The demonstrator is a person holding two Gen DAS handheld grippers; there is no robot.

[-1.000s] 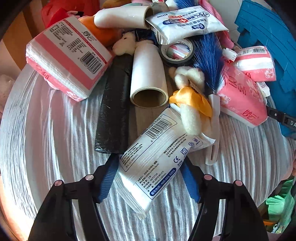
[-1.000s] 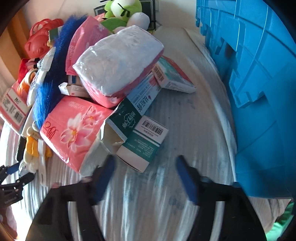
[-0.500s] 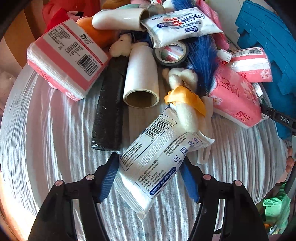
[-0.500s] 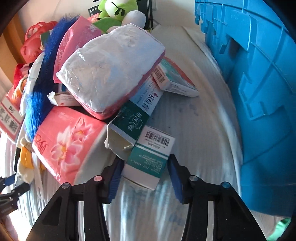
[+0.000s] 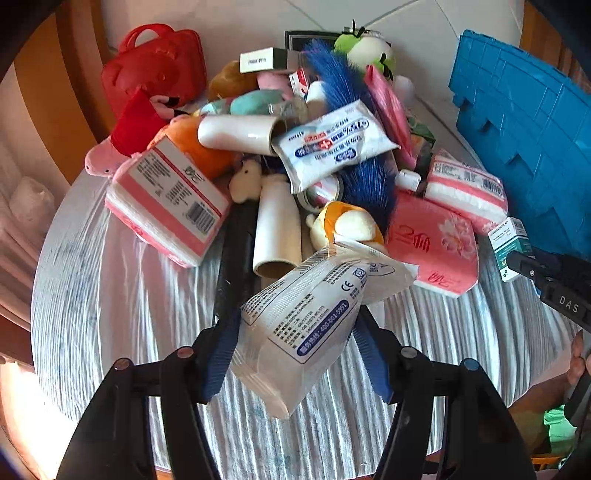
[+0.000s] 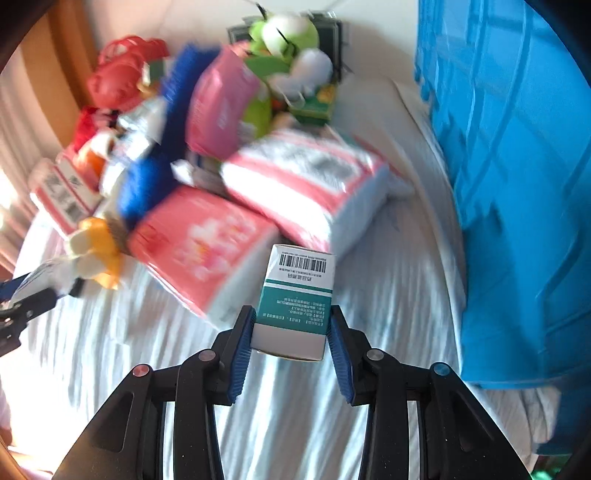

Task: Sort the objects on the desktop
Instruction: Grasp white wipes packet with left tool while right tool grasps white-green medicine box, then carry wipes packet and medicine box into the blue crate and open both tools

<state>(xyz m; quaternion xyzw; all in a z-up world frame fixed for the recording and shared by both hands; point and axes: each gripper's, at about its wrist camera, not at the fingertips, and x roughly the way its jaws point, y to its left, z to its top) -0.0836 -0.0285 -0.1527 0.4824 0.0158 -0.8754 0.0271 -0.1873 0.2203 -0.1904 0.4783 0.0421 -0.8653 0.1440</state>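
My left gripper (image 5: 295, 332) is shut on a white plastic pack with blue print (image 5: 306, 321), its jaws still closing as it holds the pack up off the striped cloth (image 5: 122, 314). My right gripper (image 6: 291, 328) is shut on a small teal-and-white medicine box (image 6: 295, 299), jaws still closing on it, the box lifted above the cloth; the same box (image 5: 511, 247) shows at the right edge of the left wrist view. Behind lies a heap: pink tissue packs (image 5: 432, 243), a white roll (image 5: 277, 225), a blue feather duster (image 5: 365, 181), plush toys.
A blue plastic crate (image 6: 517, 184) stands along the right side, close to the right gripper. A red toy bag (image 5: 155, 74) and a green plush (image 6: 284, 33) sit at the back against the wall. Part of a hand (image 5: 578, 362) shows at the right edge.
Both grippers have risen with their loads: the white pack has left the cloth, and the right jaws closed on the teal box and lifted it away from the pile.
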